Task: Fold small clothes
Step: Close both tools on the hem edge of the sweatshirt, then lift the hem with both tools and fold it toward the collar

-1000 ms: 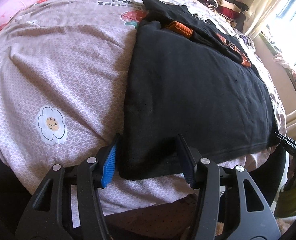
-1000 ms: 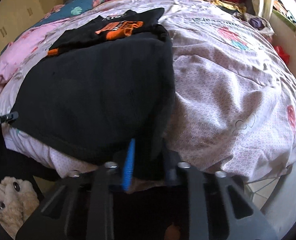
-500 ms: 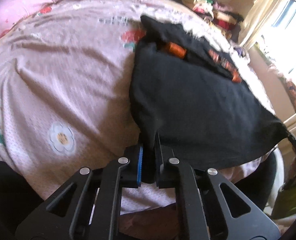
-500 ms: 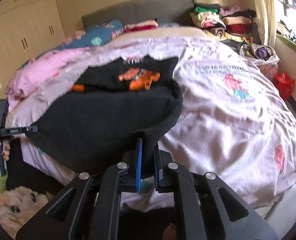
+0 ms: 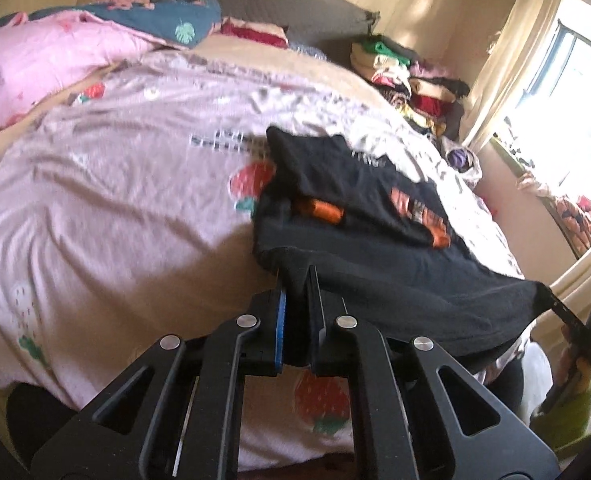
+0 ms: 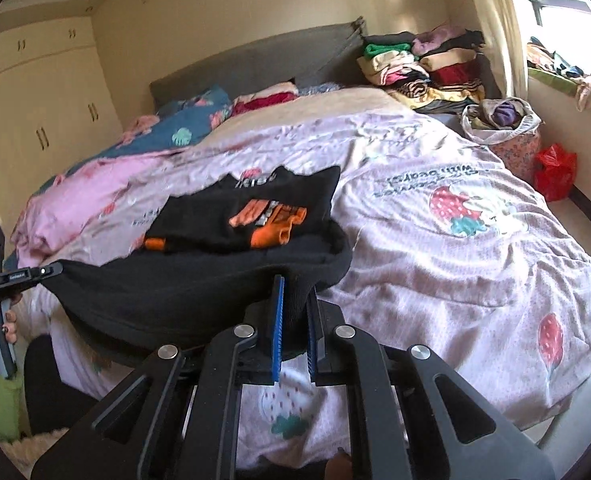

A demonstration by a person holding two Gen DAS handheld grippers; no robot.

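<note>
- The left gripper (image 5: 295, 300) is clamped on the near left corner of the black T-shirt (image 5: 375, 264), with cloth bunched between its blue pads; the right gripper (image 6: 295, 312) is clamped likewise on the near right corner.
- The T-shirt lies ahead of both grippers on the strawberry-print duvet (image 5: 115, 200). Its near hem is raised and stretched between them, and its far part, with the orange print (image 6: 271, 224) already folded over, rests on the bed.
- Risk: each grip takes only a small bite of the corner. If the hands pull apart too hard, I judge that the hem could slip out of one pair of pads and drop, spoiling the fold.
- Risk: if one hand carries forward faster than the other, the raised half would land askew over the far half, with edges out of line.
- Risk: the lift may drag the folded sleeves, which lie beyond the grippers, out of place.
- Against a second ago: the left gripper's jaws stood wide then, astride the hem lying flat; now they are closed on it.
- The right gripper already had its corner then.
- Both hands have risen and tilted up, so the headboard (image 6: 255, 60) and the stacked clothes (image 6: 423, 64) beyond the bed now show.
</note>
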